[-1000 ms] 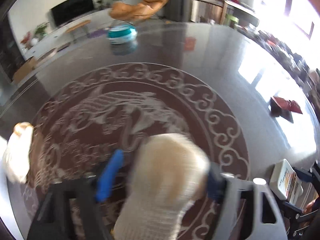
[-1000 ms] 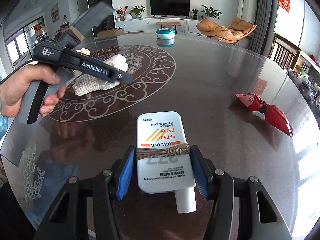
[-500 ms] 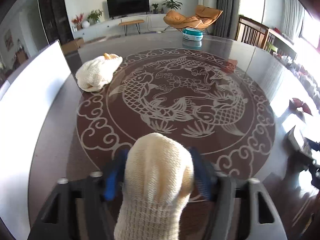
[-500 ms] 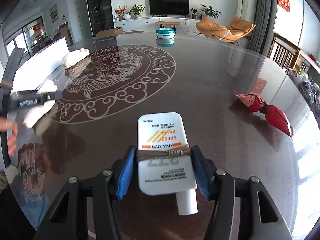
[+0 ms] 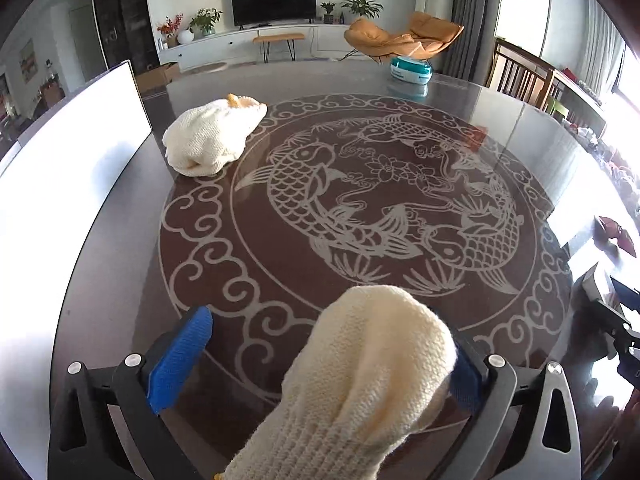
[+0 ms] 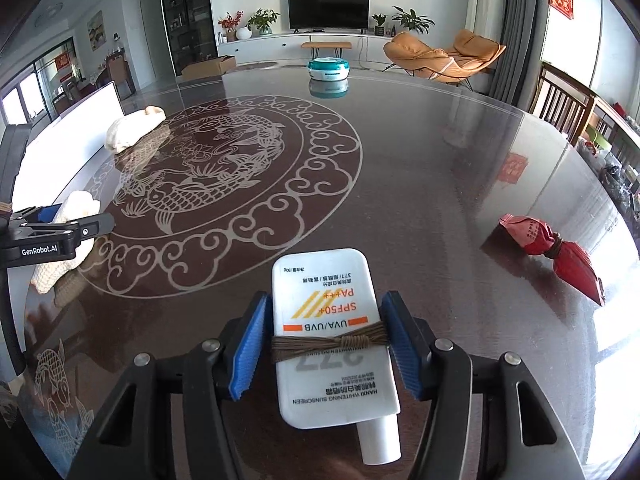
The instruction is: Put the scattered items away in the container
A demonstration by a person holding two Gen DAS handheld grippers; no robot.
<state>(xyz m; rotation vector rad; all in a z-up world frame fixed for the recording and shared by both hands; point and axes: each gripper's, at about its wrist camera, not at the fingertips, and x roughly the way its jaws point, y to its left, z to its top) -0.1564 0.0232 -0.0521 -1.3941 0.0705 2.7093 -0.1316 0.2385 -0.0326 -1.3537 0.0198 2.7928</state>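
Along the bottom edge of the left wrist view we see our left gripper [image 5: 320,364] with its fingers opening, now spread wide. A cream knitted glove [image 5: 368,376] lies between them: the left blue pad [image 5: 180,356] stands clear of it, while the right pad sits just against the knit, so nothing is clamped. A second cream glove [image 5: 212,140] lies in the upper left of that frame on the dark glossy worktop [image 5: 120,280], at the rim of the carp medallion. A white container wall [image 5: 68,168] fills the left side of the frame.

At the bottom of the right wrist view, our right gripper [image 6: 324,340] has its fingers clamped on a white sunscreen tube [image 6: 332,332], the pads pressing the band of brown cord wound around it, cap toward the camera. A red wrapped packet [image 6: 556,252] lies at the right of this frame, well apart from the tube. A teal round box [image 6: 329,69] sits at the top centre, on the far edge of the worktop.
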